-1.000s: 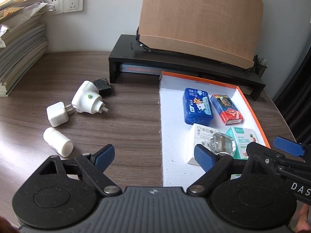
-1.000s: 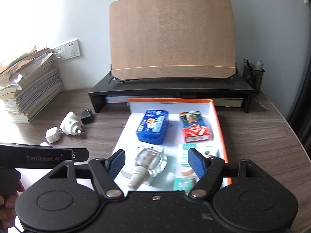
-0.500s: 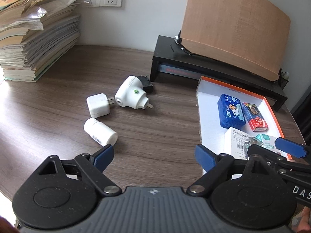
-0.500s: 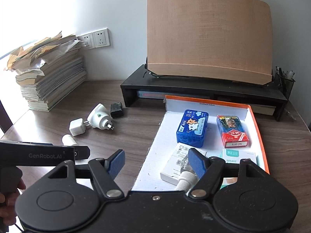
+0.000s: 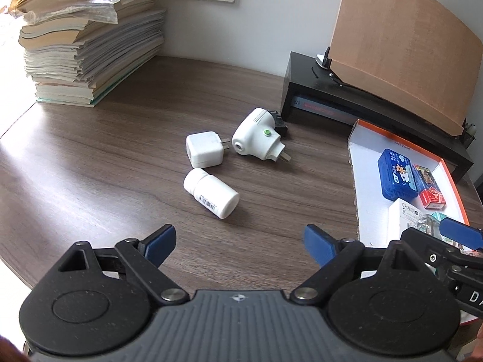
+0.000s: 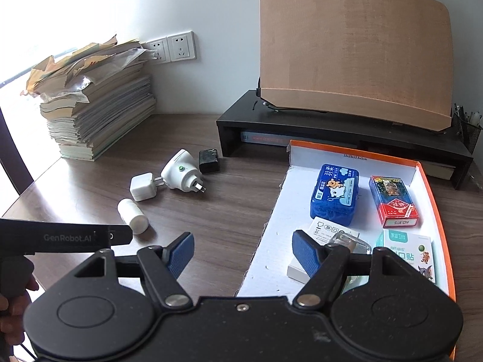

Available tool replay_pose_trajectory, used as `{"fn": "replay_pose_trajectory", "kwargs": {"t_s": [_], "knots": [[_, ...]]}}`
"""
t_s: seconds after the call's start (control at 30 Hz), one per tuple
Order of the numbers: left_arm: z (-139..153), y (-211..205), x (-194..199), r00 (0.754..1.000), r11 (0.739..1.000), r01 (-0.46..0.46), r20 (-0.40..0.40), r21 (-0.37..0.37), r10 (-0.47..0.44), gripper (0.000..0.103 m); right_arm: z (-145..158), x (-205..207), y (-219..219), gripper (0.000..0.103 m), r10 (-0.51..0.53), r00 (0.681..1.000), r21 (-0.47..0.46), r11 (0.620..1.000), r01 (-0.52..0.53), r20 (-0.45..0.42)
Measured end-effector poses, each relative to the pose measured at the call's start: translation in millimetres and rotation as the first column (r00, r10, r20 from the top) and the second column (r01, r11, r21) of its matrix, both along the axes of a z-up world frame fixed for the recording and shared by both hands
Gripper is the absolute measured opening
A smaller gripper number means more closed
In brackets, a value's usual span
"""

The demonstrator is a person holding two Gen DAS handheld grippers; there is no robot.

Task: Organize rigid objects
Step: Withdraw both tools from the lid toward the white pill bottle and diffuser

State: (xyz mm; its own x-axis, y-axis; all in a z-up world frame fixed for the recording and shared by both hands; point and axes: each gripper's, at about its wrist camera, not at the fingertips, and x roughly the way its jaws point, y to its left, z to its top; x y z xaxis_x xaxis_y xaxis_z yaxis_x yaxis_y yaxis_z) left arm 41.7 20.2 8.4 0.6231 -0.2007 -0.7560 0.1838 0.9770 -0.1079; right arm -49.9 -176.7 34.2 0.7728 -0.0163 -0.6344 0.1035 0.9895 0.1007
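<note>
Rigid objects lie in two groups: several packets already sit in the orange-rimmed box [image 6: 434, 199] on the wooden table [image 5: 90, 163], while four pieces lie loose near its left edge. Largest of these is the white plug adapter [image 5: 256, 138], touching a black charger [image 6: 208, 157] behind it; then the white pill bottle [image 5: 211, 194], lying on its side; then the small white cube charger [image 5: 203, 149]. Left gripper [image 5: 238, 238] hangs spread wide and empty, nearest the bottle. Right gripper [image 6: 241, 250] is likewise spread and empty, straddling the box's edge. The bottle's round side could roll from closing pads; the adapter's prongs might snag the cube.
</note>
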Motion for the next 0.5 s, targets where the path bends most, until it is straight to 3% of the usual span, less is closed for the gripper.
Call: {"fn": "replay_pose_trajectory", "kwargs": {"t_s": [0.5], "knots": [[-6.4, 0.9, 7.5, 1.0, 1.0, -0.019, -0.02, 0.01, 0.019, 0.095, -3.2, 8.8, -0.2, 0.085, 0.012, 1.0, -0.004, 1.0, -0.012, -0.018]]}}
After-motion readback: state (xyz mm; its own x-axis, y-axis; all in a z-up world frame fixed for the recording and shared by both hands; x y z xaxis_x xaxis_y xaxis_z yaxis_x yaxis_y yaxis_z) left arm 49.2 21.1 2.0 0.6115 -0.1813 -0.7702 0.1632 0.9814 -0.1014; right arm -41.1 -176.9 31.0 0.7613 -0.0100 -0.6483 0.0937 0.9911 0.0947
